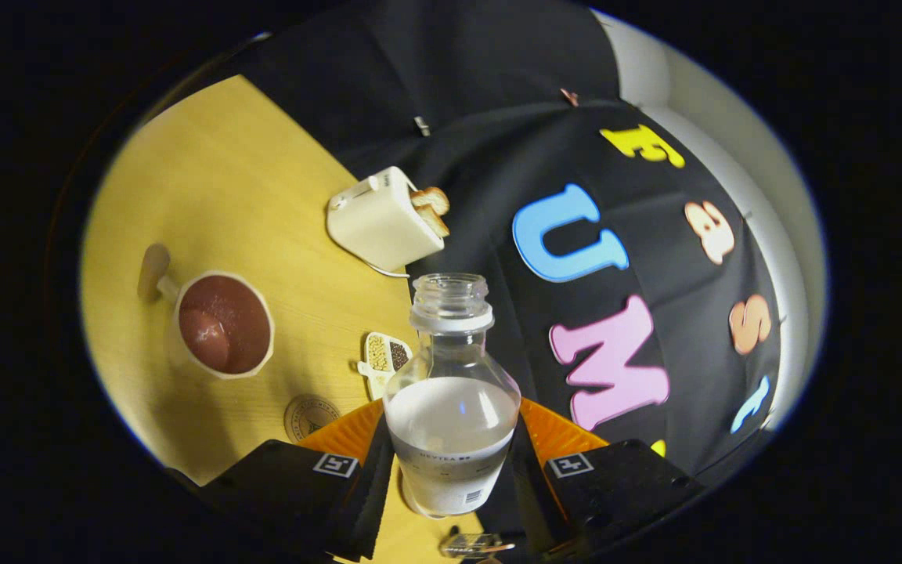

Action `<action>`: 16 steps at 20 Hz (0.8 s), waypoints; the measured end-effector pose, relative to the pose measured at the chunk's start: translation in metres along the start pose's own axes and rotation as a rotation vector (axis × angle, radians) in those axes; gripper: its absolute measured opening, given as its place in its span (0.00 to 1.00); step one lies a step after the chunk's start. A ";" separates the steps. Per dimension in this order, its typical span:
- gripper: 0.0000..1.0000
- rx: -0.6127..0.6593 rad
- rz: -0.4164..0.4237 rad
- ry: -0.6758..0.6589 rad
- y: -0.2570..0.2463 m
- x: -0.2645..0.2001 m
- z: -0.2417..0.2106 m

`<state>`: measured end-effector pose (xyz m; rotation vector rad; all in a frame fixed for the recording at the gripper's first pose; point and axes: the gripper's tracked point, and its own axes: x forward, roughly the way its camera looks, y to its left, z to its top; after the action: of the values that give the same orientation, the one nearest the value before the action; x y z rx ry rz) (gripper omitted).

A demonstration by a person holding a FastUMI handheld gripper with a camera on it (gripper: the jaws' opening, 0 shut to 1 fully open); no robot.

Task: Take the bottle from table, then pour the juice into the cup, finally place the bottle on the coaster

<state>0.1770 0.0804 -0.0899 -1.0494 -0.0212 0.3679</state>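
**Gripper holds the uncapped bottle, tilted over the table**

Gripper [451, 454] is closed on the bottle [451, 392]: one finger presses each side of the lower body, where the label sits. The bottle is clear plastic with no cap on its threaded neck, and white liquid fills roughly its lower half. The liquid's surface runs slightly aslant to the bottle's body, and the whole scene sits rotated in the view, so the bottle is held at a tilt.

Beyond the fingers lies a yellow wooden table [224, 180]. On it stands a pale cup [220, 323] with a reddish-brown inside and a handle on its far side; whether it holds liquid cannot be told. The bottle's mouth is well apart from the cup, not over it.

A round brown coaster [310, 417] lies on the table just ahead of the left finger, nearer than the cup. Between coaster and bottle is a small white dish [385, 360] with compartments of seeds or grains. Farther off, near the table's edge by the dark cloth wall, stands a cream toaster [383, 221] with toast sticking out of its slots.
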 end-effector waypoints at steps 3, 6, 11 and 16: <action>0.73 0.265 0.006 0.045 -0.005 0.012 -0.016; 0.73 0.481 -0.050 0.059 -0.019 0.025 -0.037; 0.73 0.812 -0.029 0.024 -0.007 0.050 -0.052; 0.73 1.029 -0.008 0.021 0.011 0.074 -0.060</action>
<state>0.2551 0.0575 -0.1414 -0.0344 0.1684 0.2991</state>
